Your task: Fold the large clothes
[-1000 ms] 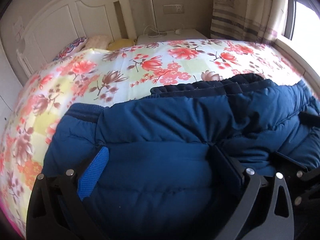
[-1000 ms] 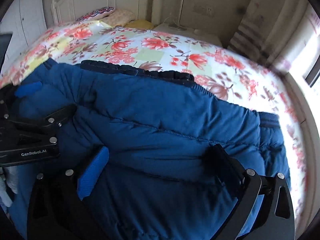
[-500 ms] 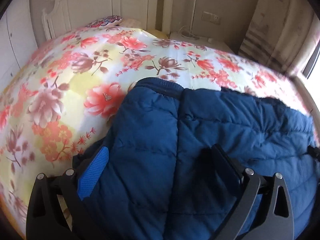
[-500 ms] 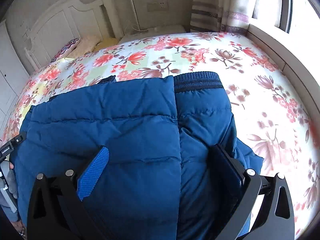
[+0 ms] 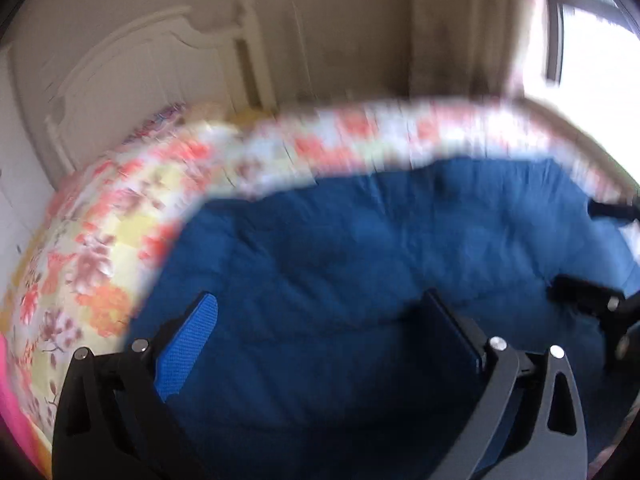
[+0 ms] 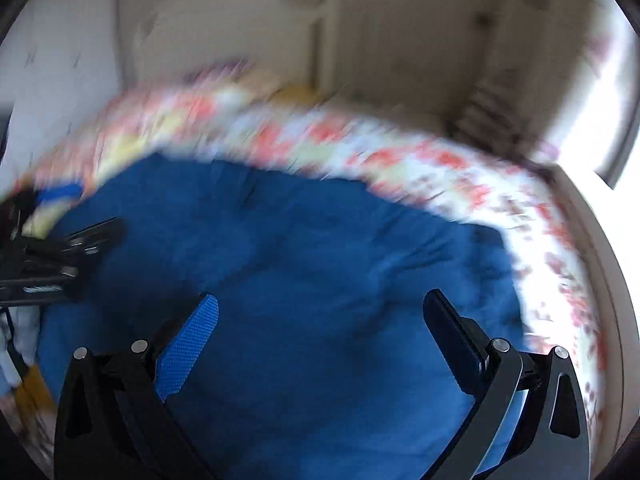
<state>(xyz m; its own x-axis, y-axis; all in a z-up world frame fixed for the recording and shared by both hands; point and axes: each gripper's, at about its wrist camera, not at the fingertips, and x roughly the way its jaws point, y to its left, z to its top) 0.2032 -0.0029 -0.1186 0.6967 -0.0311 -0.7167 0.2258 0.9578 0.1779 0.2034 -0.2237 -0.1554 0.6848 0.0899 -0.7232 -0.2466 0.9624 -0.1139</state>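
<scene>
Left wrist view: the left hand-held gripper [image 5: 316,336] stands with its fingers spread wide and nothing between them, low over one blue padded jacket [image 5: 380,240]. The jacket lies on the bed [image 5: 100,248], on a floral sheet, and fills the lower middle of a heavily blurred picture. At the right edge the other hand-held gripper's dark frame shows beside the jacket. A white headboard [image 5: 132,68] stands behind the bed, and a bright window [image 5: 592,40] is at upper right.

Right wrist view: the right hand-held gripper [image 6: 320,332] is likewise spread wide and empty, over the same jacket [image 6: 300,248], whose far edge runs along the floral sheet [image 6: 400,160]. The left hand-held gripper's frame appears at the left edge, near the jacket's left end.

Judging by its puffed, quilted look, the jacket is likely soft, bulky and springy, light for its size, with a smooth shell that may slip. A fold would probably want to spring open. A hem, cuff or collar edge, pinched through the padding, looks like the best hold.

Count: one jacket, two hand-held grippers, one bed.
</scene>
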